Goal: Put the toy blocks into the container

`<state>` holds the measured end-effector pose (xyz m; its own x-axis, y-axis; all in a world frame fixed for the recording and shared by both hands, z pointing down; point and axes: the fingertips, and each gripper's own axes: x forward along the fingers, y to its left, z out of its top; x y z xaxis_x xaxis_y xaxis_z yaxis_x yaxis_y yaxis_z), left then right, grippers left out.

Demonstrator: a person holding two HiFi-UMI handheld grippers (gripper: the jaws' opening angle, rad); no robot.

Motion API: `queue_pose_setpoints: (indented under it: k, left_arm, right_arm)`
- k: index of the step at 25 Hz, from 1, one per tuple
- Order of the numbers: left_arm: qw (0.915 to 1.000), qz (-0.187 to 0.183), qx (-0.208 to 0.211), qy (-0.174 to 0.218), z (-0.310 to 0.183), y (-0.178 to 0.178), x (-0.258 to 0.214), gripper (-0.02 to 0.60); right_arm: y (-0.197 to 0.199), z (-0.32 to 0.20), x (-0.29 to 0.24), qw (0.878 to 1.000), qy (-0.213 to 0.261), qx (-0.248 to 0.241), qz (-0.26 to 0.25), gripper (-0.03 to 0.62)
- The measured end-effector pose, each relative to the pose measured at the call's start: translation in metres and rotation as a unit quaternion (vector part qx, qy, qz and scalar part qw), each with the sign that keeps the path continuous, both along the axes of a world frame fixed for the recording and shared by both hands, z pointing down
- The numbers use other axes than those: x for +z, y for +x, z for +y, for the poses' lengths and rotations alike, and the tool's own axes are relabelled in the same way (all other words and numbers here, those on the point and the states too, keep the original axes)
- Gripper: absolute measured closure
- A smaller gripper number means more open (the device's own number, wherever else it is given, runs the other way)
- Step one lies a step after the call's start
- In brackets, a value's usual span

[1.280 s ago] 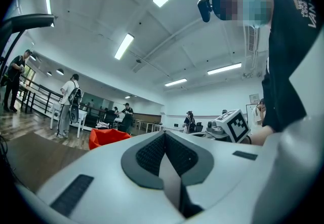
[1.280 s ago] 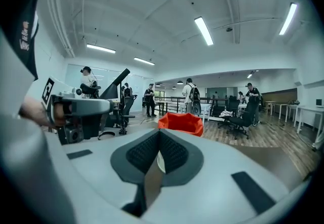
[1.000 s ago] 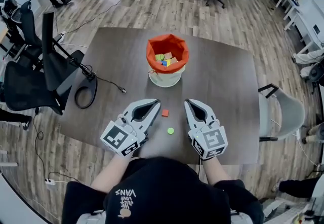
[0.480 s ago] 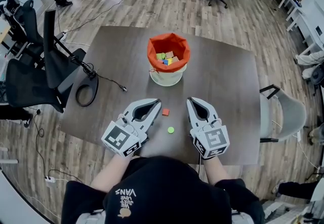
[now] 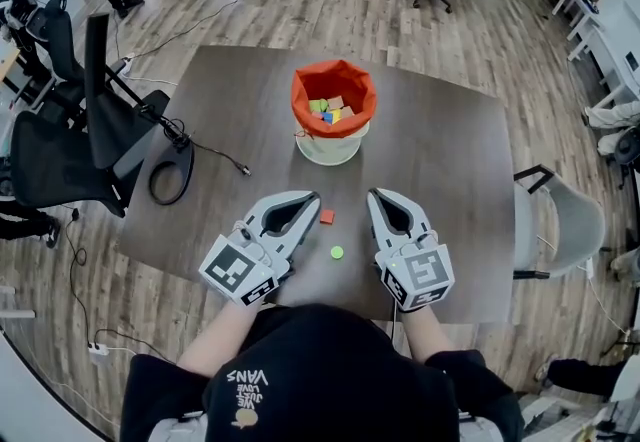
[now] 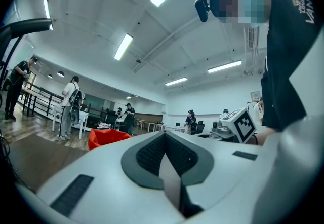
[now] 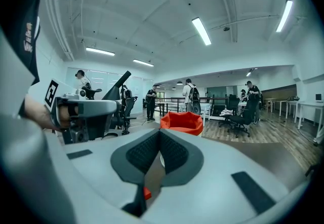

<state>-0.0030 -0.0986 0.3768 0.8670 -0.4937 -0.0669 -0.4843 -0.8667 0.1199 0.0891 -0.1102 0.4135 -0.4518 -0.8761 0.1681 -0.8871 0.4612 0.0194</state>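
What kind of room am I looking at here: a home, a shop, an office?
Probably an open office or lab: black office chairs beside a dark table, wood-plank floor, ceiling strip lights, and people standing about behind.

Two tools: left tool [image 5: 312, 198], right tool [image 5: 373, 196]. One worktop [image 5: 450, 180]. One container [image 5: 358, 90], orange-lined. Two loose pieces on the worktop: one red block [image 5: 327, 217], one green round block [image 5: 337, 252]. Several blocks [image 5: 330, 110] in the container, exact count unclear. One grey chair [image 5: 560, 220]. One coiled cable [image 5: 170, 180].
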Motion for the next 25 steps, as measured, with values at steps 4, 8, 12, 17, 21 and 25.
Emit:
queue_pose_setpoints:
  k: [4,8,12,17,21,25]
  left_arm:
    - [1.0000,0.000,-0.003,0.000,-0.001,-0.003,0.001,0.571]
    - [1.0000,-0.001,-0.004,-0.003,-0.001,-0.005,0.003,0.571]
    - [0.9999,0.001,-0.010,-0.004,-0.002,-0.010,0.004,0.571]
    - [0.9997,0.000,-0.023,-0.005,-0.004,-0.019,0.003,0.571]
    - [0.9994,-0.001,-0.035,-0.007,-0.004,-0.026,0.005,0.571]
    - [0.9990,-0.001,-0.045,-0.007,-0.004,-0.031,0.006,0.571]
  right_arm:
    - [-0.003,-0.001,0.002,1.000,-0.002,-0.004,0.002,0.576]
    - [-0.009,-0.003,0.003,1.000,-0.003,-0.010,0.002,0.576]
    - [-0.017,-0.006,0.005,1.000,-0.003,-0.021,0.005,0.576]
    - [-0.030,-0.009,0.004,0.999,-0.003,-0.038,0.001,0.576]
    - [-0.038,-0.011,0.004,0.999,-0.002,-0.050,0.000,0.576]
    - [-0.044,-0.013,0.005,0.998,-0.001,-0.059,-0.001,0.576]
